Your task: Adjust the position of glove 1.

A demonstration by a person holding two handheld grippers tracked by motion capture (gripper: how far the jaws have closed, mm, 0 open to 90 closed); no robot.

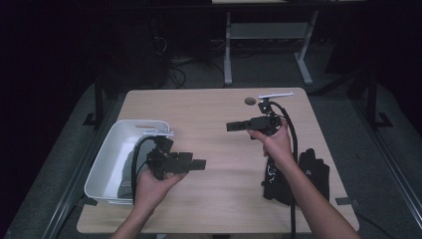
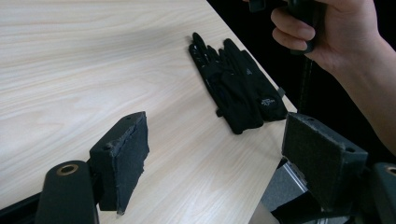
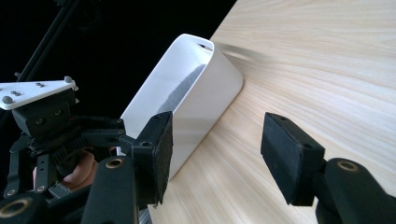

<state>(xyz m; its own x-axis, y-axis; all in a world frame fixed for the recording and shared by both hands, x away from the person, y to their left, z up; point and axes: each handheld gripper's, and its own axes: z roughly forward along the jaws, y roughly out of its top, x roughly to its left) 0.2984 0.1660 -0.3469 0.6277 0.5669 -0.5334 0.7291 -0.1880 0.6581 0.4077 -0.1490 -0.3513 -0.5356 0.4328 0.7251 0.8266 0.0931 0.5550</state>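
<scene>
Two tongs are in my hands above the tabletop [image 1: 219, 124], and both hold nothing. My left tongs [image 1: 198, 164] point to the right across the wooden surface, just beside the white tub [image 1: 107, 154] that stands at the left edge. In the left gripper view, the two padded jaws stand wide apart with only bare wood between them. Beyond them lies the pair of black gloves [image 2: 238, 86], flat near the right edge of the tabletop, one on the other, with the fingers pointing away from me. My right hand [image 2: 327, 32] is visible above the gloves in that view. My right tongs [image 1: 234, 126] are lifted over the middle of the tabletop and point to the left, well apart from the gloves, which rest near my right forearm in the high view. In the right gripper view, the jaws are also wide open, and past them I see the white tub with its dark inside, and my left tongs close to it.
</scene>
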